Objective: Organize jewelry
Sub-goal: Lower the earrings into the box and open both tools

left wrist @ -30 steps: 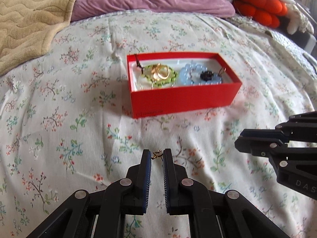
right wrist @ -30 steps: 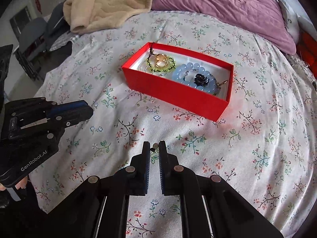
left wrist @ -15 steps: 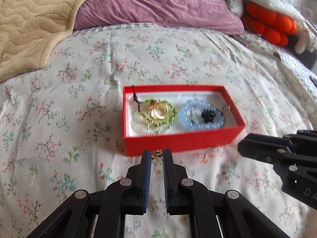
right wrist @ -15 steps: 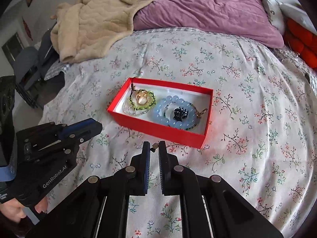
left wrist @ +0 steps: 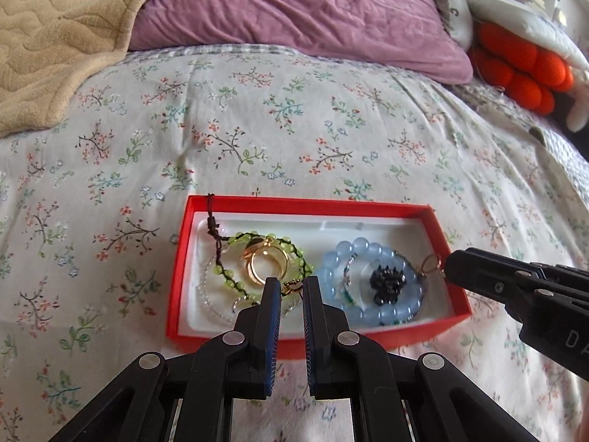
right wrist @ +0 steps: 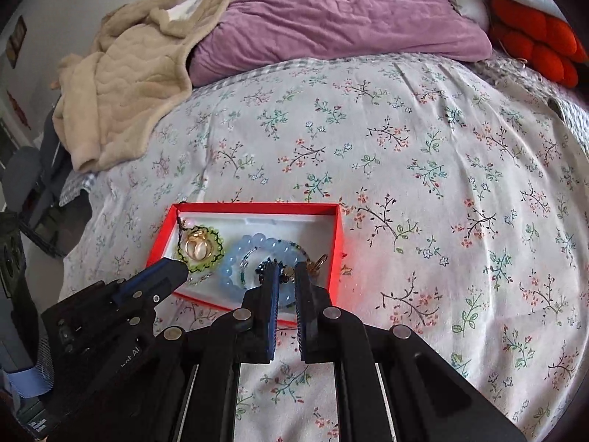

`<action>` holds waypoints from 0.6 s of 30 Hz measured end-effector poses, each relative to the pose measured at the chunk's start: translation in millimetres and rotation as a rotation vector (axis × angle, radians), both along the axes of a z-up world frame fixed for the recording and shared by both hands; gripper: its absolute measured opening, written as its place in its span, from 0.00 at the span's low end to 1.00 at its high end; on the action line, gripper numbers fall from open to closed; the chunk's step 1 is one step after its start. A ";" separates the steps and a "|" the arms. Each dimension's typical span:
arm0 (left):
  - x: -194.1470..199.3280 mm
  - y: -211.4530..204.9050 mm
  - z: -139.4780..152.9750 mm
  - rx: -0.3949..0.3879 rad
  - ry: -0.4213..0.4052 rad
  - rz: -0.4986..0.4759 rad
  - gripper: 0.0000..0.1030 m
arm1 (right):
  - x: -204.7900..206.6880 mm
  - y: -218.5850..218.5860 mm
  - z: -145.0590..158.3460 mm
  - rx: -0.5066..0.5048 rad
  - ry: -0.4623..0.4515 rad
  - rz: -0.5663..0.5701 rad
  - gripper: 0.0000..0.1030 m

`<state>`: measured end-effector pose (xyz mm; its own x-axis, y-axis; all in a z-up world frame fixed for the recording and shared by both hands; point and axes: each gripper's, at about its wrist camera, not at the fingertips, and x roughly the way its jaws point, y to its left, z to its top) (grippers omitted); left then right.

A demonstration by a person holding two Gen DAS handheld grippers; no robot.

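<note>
A red box (left wrist: 316, 206) (right wrist: 338, 235) with a white liner lies on the floral bedspread. It holds a green bead bracelet (left wrist: 235, 280) with gold rings (left wrist: 265, 263), a blue bead bracelet (left wrist: 368, 250) (right wrist: 235, 258) and a black charm (left wrist: 386, 283). My left gripper (left wrist: 292, 287) is shut on a small gold clasp piece (left wrist: 292, 286) and holds it over the box's near left part. My right gripper (right wrist: 284, 270) is shut on a small piece (right wrist: 285, 270), too small to name, over the box's right part; it also shows in the left wrist view (left wrist: 515, 294).
A purple pillow (left wrist: 294, 11) and a beige blanket (left wrist: 55, 37) lie at the head of the bed. Orange cushions (left wrist: 522, 70) sit at the far right. The bedspread (right wrist: 441, 184) stretches wide to the right of the box.
Both grippers moved forward with their small pieces, from above the bedspread in front of the box to over the box itself. The box now looks closer.
</note>
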<state>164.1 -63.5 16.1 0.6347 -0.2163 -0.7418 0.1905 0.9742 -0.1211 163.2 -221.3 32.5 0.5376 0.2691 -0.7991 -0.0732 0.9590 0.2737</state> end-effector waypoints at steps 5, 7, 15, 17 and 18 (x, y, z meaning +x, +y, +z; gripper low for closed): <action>12.2 -2.8 -8.0 0.007 -0.001 0.035 0.07 | 11.1 -2.2 -8.5 0.007 0.003 -0.009 0.09; 16.2 -2.1 -9.8 0.006 0.001 0.044 0.07 | 14.8 -3.5 -11.7 0.009 0.008 -0.013 0.09; 23.2 -2.2 -11.6 0.012 -0.005 0.061 0.11 | 19.9 -5.9 -16.7 0.023 -0.001 -0.017 0.10; 22.8 -3.0 -12.0 0.019 -0.005 0.061 0.20 | 20.3 -4.5 -16.3 0.036 0.002 -0.002 0.10; 22.3 -3.3 -12.1 0.022 -0.005 0.061 0.26 | 20.6 -3.5 -16.1 0.039 0.002 0.004 0.10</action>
